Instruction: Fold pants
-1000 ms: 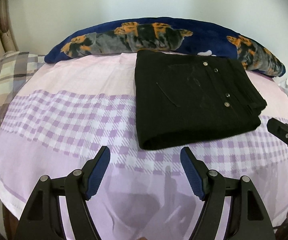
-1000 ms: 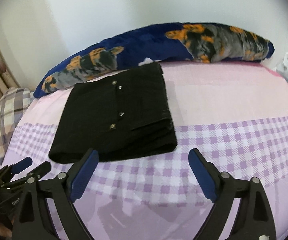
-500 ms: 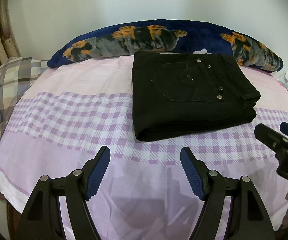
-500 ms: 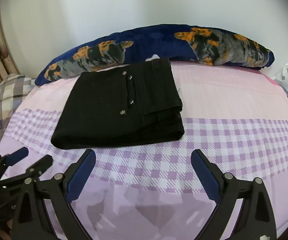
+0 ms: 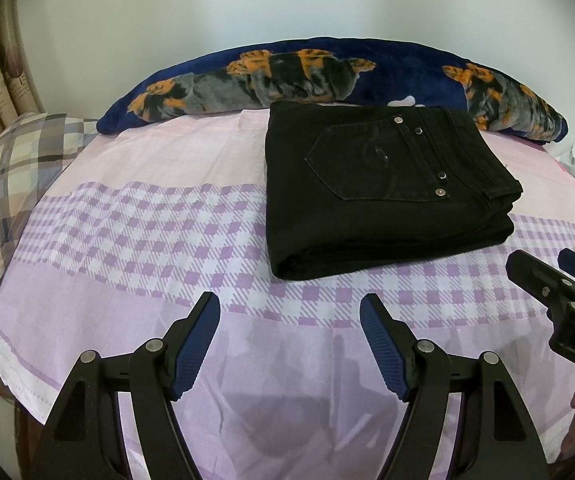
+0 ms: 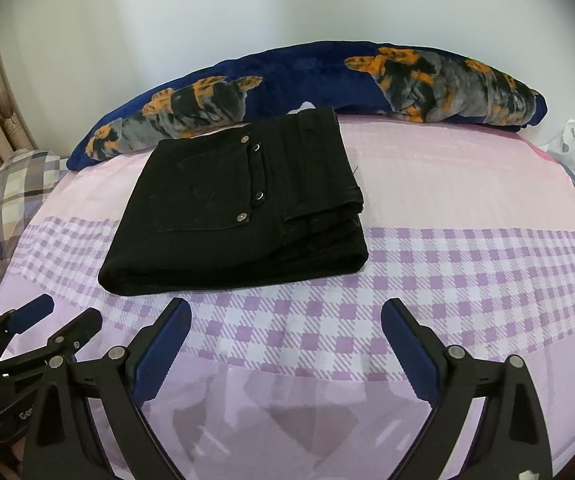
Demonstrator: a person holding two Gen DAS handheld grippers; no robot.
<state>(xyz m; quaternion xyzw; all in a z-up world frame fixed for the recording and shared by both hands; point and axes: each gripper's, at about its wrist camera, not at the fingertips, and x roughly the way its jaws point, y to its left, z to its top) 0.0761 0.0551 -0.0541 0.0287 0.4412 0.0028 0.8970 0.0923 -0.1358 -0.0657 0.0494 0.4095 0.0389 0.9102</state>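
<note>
Left wrist view: we have drawn back from the black pants; they now sit further off, folded into a compact stack on the checked sheet, touching the blue pillow; our left gripper gapes wide, empty; folding looks done.

Right wrist view: our right gripper likewise stands wide, empty, short of the pants; plaid pillow lies well aside; nothing obstructs.

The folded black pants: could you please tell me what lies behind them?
Behind the pants a long blue pillow with orange and grey animal prints lies along the wall. The pants cover a little of its lower edge; whether they touch is unclear.
</note>
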